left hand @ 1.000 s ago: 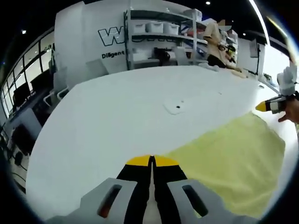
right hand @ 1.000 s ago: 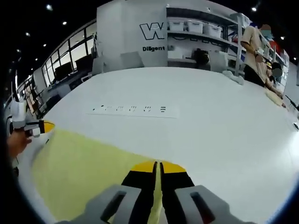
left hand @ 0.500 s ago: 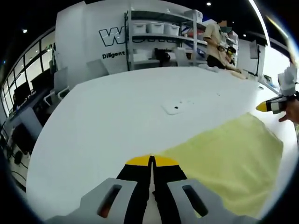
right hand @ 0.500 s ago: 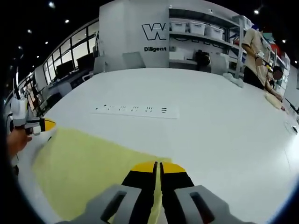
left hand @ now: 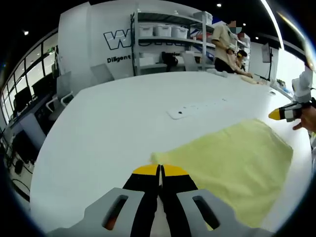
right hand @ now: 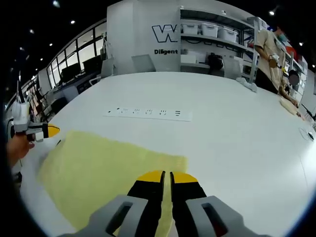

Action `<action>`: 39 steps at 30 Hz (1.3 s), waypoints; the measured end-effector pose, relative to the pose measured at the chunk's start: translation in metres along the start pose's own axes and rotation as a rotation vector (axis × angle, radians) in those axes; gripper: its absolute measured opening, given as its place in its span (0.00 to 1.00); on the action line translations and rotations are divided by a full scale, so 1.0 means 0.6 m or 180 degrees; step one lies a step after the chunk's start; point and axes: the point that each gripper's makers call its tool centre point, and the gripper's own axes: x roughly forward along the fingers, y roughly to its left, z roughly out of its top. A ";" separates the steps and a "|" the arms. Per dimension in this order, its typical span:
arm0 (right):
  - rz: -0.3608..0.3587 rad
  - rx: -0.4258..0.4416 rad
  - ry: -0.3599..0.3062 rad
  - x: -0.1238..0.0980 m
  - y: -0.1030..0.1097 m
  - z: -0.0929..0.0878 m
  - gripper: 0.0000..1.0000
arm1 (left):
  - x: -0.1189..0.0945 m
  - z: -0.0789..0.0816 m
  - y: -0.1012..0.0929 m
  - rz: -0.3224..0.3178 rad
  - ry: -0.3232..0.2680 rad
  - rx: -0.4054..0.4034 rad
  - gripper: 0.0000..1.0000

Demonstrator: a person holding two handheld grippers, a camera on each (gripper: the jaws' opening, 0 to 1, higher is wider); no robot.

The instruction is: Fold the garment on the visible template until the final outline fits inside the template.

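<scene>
Left gripper view: my left tool point(left hand: 159, 170), black jaws with yellow tips, is closed down to a thin slit, tips at the near corner of the pale yellow flat cloth garment point(left hand: 232, 168). Can't tell if cloth is pinched between them. Garment lies spread on the white tabletop point(left hand: 108, 128), running away to the right. At the far right edge my right tool point(left hand: 279, 113) shows its yellow tip just at the garment's far corner, my hand behind it. A white flat strip with small dark holes point(left hand: 190, 108) lies on the tabletop beyond the garment, apart from it. Metal shelving with white bins point(left hand: 168, 39) stands behind; a person point(left hand: 224, 42) works at the far end.

Right gripper view: right tool point(right hand: 166, 177) jaws nearly together, narrow gap, tips over the garment's point(right hand: 103, 173) near edge; grip unclear. Left tool point(right hand: 47, 131) at far left by the opposite corner. The strip point(right hand: 148, 113) lies beyond the garment.
</scene>
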 end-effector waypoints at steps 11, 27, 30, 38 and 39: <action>-0.0009 0.0012 0.0019 -0.032 0.001 -0.017 0.03 | -0.026 0.000 -0.014 -0.0041 -0.0023 -0.0030 0.01; 0.0009 0.0012 0.0028 -0.077 0.018 -0.042 0.06 | -0.068 -0.021 -0.014 -0.0045 -0.0012 -0.0073 0.05; 0.0008 0.0008 0.0037 -0.087 0.021 -0.050 0.06 | -0.080 -0.029 -0.018 -0.0049 -0.0010 -0.0085 0.05; 0.0007 0.0000 0.0028 -0.120 0.031 -0.068 0.07 | -0.109 -0.050 -0.031 -0.0077 0.0008 -0.0091 0.06; 0.0008 -0.0001 0.0029 -0.121 0.031 -0.069 0.07 | -0.111 -0.053 -0.032 -0.0079 0.0011 -0.0093 0.06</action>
